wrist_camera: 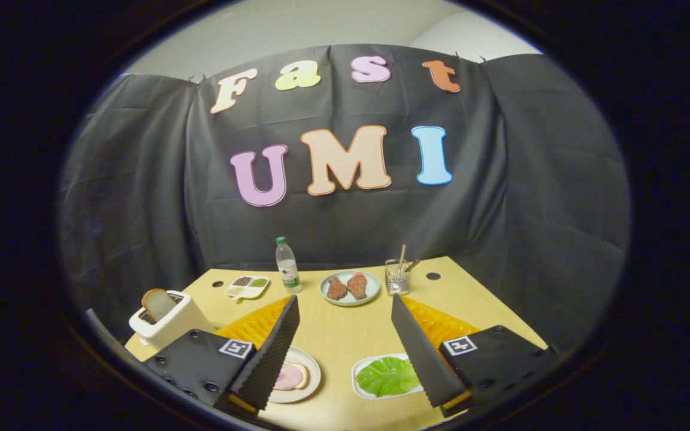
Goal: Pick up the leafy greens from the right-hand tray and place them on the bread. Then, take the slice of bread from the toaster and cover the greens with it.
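My gripper [345,302] hangs open above the near part of the wooden table, with nothing between its fingers. Below the right finger [420,347] lies a green leaf [387,376] on a small white tray [359,384]. Under the left finger [273,353] a round plate [312,383] carries a bread slice topped with a pink ham slice [288,377]; the finger hides part of it. Off to the left stands a white toaster [168,323] with a slice of bread [157,303] sticking up out of its slot.
Farther back on the table [345,335] are a clear water bottle [287,266], a plate with two brown meat pieces [350,287], a divided dish of condiments [247,287] and a glass holding utensils [398,276]. Black cloth closes off the back and sides.
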`<state>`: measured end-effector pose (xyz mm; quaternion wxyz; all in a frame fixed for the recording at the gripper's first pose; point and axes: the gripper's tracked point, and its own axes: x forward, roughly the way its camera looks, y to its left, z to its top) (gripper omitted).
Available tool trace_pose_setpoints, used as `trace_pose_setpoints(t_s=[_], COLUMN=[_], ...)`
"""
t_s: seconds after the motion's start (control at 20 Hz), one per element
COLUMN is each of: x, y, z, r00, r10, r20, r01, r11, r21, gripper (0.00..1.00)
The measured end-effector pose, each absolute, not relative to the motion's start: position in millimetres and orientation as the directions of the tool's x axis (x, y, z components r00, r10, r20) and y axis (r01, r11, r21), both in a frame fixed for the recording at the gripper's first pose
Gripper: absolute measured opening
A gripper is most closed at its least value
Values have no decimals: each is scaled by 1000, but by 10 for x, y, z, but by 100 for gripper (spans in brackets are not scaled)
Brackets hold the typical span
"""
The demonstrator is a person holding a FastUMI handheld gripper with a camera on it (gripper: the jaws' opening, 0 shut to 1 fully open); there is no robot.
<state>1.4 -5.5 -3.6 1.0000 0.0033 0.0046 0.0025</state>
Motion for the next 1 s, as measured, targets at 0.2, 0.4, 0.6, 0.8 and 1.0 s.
trace_pose_setpoints(t_s=[0.2, 0.4, 0.6, 0.8, 1.0], x=[60, 131, 178, 215, 183], y=[-102, -124, -157, -333, -569], z=[-76, -104, -152, -319, -594], r00=[1000, 999, 993, 976, 938], r10=[2, 20, 79, 120, 145], r20=[-22, -42, -86, -183, -315], r01=[-2, -20, -76, -119, -163], r11=[1000, 1000, 996, 993, 986], r21=[11, 7, 39, 12, -32], gripper=[99, 99, 99, 99, 99])
